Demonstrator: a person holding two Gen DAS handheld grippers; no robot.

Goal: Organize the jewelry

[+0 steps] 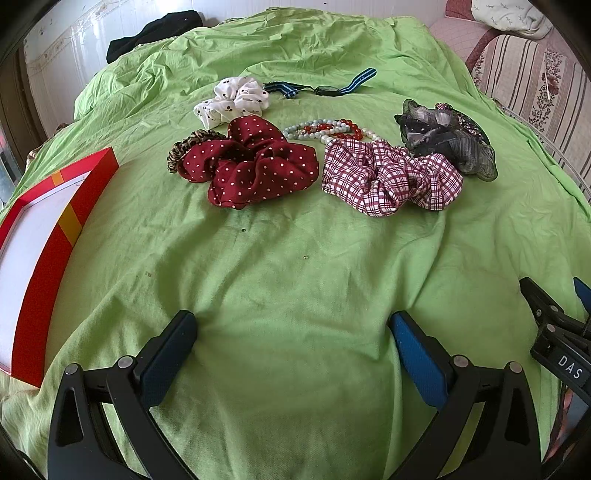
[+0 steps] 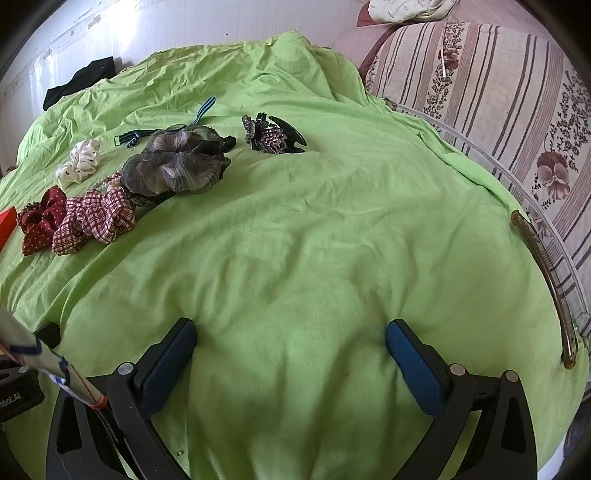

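On the green cloth (image 1: 295, 266) lie a dark red dotted scrunchie (image 1: 251, 162), a plaid scrunchie (image 1: 388, 177), a white cherry scrunchie (image 1: 232, 99), a leopard hair tie (image 1: 184, 147), bead bracelets (image 1: 328, 129), a grey sheer scrunchie (image 1: 447, 140) and a striped-band watch (image 1: 325, 88). A rhinestone flower claw clip (image 2: 269, 134) lies beyond the grey scrunchie (image 2: 177, 166). An open red box (image 1: 40, 251) sits at the left. My left gripper (image 1: 293, 332) is open and empty, well short of the scrunchies. My right gripper (image 2: 290, 339) is open over bare cloth; it also shows at the left wrist view's right edge (image 1: 554, 314).
A black garment (image 1: 155, 33) lies at the far edge by the white wall. A striped floral sofa (image 2: 498, 110) stands to the right, beyond a curved metal rail (image 2: 546, 288). The plaid scrunchie (image 2: 92, 221) and red scrunchie (image 2: 40, 221) sit far left of the right gripper.
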